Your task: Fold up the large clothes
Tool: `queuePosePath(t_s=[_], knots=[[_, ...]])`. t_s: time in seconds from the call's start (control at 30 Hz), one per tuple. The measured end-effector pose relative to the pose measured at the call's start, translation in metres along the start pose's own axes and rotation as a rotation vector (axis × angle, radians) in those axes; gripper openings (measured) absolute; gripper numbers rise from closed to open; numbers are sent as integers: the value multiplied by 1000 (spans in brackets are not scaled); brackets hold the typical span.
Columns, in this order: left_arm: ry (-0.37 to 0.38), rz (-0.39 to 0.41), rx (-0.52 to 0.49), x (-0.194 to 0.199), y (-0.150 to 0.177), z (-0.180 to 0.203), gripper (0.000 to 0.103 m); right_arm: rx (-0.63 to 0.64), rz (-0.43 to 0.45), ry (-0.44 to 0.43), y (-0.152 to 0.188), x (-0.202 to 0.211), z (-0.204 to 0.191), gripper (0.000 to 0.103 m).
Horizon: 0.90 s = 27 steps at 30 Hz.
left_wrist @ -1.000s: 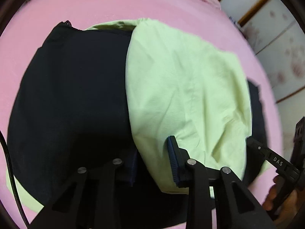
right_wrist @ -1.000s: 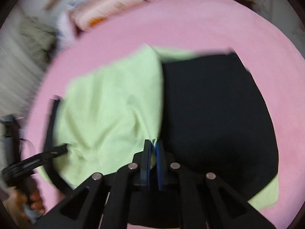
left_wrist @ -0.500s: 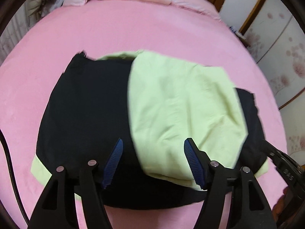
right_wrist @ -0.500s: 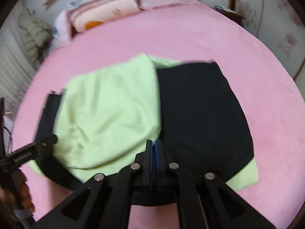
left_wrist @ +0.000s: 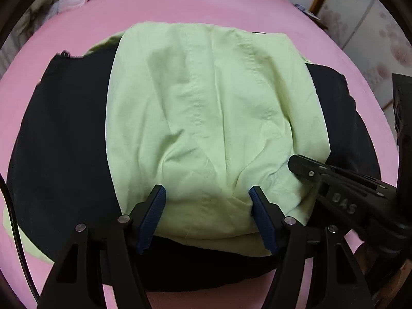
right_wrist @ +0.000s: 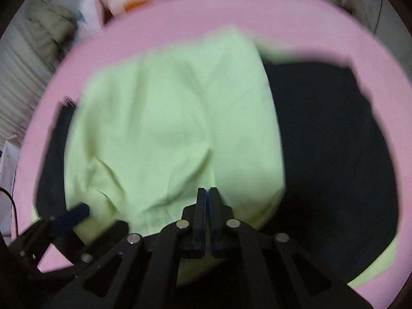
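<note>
One green-and-black garment (left_wrist: 206, 118) on pink bed (left_wrist: 180, 7). Left gripper (left_wrist: 207, 206) jaws spread; right gripper (right_wrist: 206, 203) jaws pressed together, empty.

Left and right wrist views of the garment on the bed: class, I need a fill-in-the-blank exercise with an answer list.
1. The light green panel lies folded over a ____ garment.
2. The garment rests on a ____ bedsheet.
3. The left gripper has its jaws ____.
4. The right gripper has its jaws ____.

Answers: black; pink; open; shut
</note>
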<state>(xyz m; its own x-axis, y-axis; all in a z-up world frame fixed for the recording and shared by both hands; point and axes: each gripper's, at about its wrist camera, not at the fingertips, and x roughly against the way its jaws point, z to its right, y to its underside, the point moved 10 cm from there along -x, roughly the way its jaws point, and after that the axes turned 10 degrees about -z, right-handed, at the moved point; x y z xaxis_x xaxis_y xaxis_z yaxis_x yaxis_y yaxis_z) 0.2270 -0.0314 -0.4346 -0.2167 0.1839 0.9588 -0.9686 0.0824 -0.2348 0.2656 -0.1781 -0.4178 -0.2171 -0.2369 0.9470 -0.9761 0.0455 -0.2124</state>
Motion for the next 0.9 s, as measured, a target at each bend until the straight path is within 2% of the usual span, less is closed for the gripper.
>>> queuePosePath(t_s=[0.07,0.17,0.3,0.4,0.53,0.7,0.9], knots=[[-5,6,-25,0,0,2,66,3,10,-13,2,3,1,0],[33,-1,-20,1,-2,0,67,18,4,17,3,4,-3,0],[95,-3,22,10,-4,-9,68,5,-9,17,4,7,-7,1],[112,20,63,29,-5,-20,74,8,2,10,4,15,-13,2],[113,75,144,61,-3,-53,77,14,43,0,6,40,-23,2],[145,102,291,96,12,-107,77,105,111,13,6,78,-56,2],[153,112,421,122,39,-157,78,176,172,-51,6,113,-108,2]])
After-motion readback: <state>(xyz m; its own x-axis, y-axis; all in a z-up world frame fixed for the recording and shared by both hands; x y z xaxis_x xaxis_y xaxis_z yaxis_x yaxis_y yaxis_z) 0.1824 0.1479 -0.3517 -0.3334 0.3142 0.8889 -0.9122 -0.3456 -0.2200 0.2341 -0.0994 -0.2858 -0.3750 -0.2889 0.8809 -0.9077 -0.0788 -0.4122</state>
